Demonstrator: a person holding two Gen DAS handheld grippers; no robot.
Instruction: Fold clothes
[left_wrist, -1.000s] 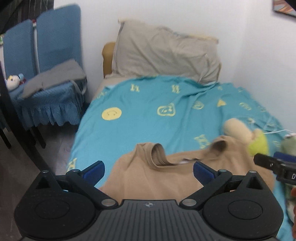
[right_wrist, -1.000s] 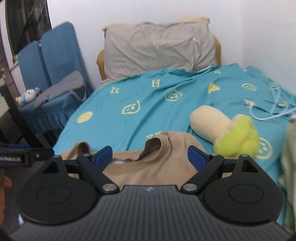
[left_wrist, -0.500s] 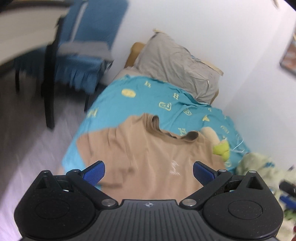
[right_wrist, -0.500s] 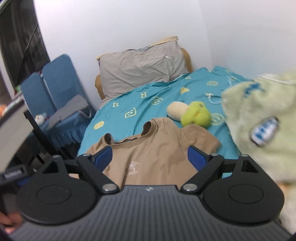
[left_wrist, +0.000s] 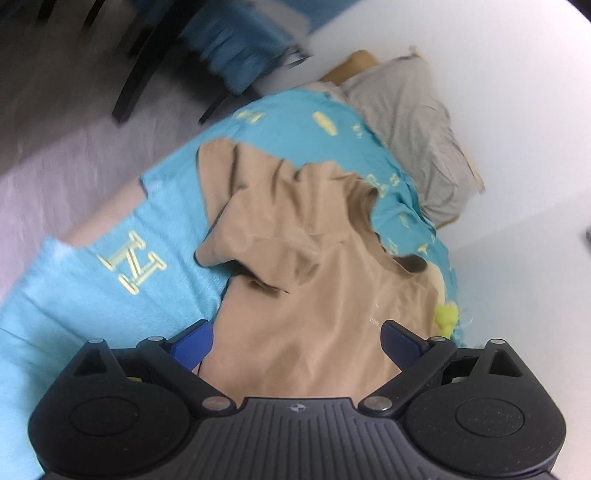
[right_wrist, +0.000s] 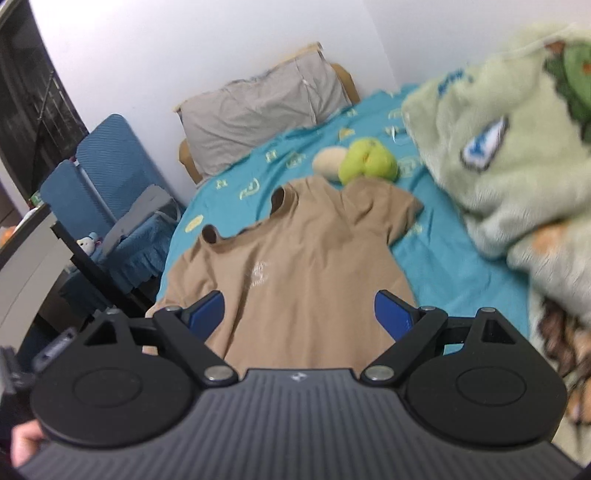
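A tan T-shirt (right_wrist: 295, 266) lies face up on the teal bedspread (right_wrist: 436, 251), collar toward the pillow, sleeves spread. In the left wrist view the shirt (left_wrist: 314, 266) shows a rumpled, folded-over left sleeve. My left gripper (left_wrist: 297, 338) is open and empty above the shirt's lower left part. My right gripper (right_wrist: 299, 312) is open and empty above the shirt's lower body.
A grey pillow (right_wrist: 266, 110) lies at the bed head. A green and cream plush toy (right_wrist: 362, 162) sits just beyond the shirt's right sleeve. A fluffy pale green blanket (right_wrist: 509, 140) is heaped on the right. Blue chairs (right_wrist: 107, 170) stand left of the bed.
Both grippers have pulled back and risen from the collar toward the shirt's lower part. The left view has tilted and swung to the bed's left side. Both stay open.
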